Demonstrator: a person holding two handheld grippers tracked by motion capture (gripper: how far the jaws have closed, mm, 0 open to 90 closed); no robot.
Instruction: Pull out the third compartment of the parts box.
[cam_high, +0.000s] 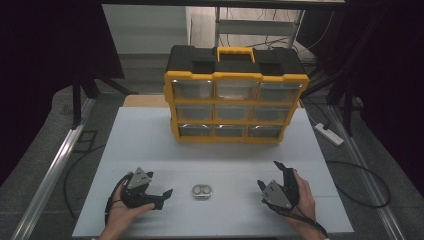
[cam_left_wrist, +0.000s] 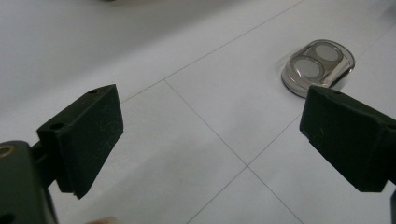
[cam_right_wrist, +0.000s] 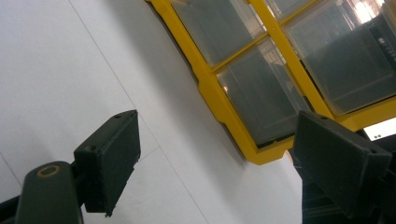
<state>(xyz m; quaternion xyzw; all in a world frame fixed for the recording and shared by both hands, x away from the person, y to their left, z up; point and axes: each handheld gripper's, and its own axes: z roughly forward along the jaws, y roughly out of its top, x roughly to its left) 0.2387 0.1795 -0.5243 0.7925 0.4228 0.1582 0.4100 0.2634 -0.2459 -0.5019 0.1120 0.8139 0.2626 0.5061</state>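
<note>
I am holding my left gripper (cam_high: 161, 196) low at the near left, my left hand (cam_high: 125, 212) wrapping its body from beneath. Its jaws are pointing inward to my right and are standing wide apart, with nothing between the pads (cam_left_wrist: 88, 140). I am holding my right gripper (cam_high: 269, 175) at the near right, my right hand (cam_high: 301, 197) gripping it from the outer side. Its jaws are pointing forward and slightly inward, also spread wide, the pads (cam_right_wrist: 114, 158) gripping nothing. Both forearms are entering from the near edge.
</note>
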